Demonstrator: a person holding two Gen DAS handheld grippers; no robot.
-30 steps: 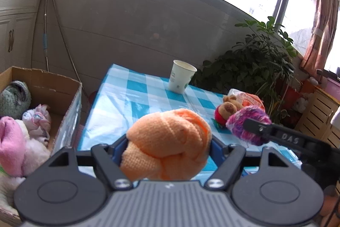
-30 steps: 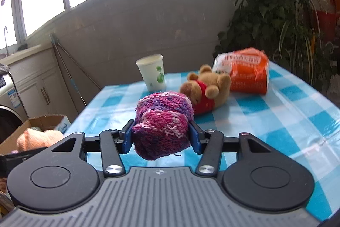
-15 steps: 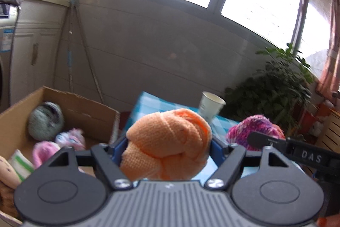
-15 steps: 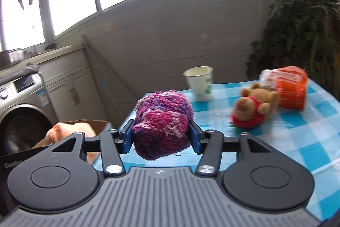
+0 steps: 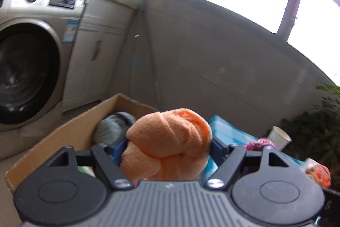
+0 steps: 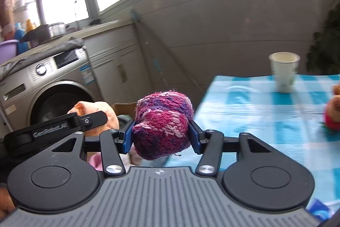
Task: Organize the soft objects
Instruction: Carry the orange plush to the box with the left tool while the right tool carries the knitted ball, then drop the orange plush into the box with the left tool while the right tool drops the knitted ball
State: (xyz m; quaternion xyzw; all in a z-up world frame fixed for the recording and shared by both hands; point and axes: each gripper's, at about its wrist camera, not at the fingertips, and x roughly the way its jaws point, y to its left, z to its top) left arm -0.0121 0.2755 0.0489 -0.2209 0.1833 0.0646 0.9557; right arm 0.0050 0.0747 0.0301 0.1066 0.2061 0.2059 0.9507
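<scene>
The left gripper (image 5: 169,149) squeezes an orange knotted cloth (image 5: 167,146) tight between its blue pads, up in the air just over the cardboard box (image 5: 70,133). A grey yarn ball (image 5: 113,128) sits inside that box. The right gripper (image 6: 162,136) squeezes a pink and purple yarn ball (image 6: 163,124), held beside the checked table (image 6: 255,112) near the box.

2 knitted bundles held aloft

A knotted orange knit bundle (image 5: 167,144) sits squeezed between blue pads above an open cardboard box (image 5: 70,131) holding a grey knit ball (image 5: 112,127); a pink-purple yarn bundle (image 6: 162,123) is pinched likewise beside the table edge.
</scene>
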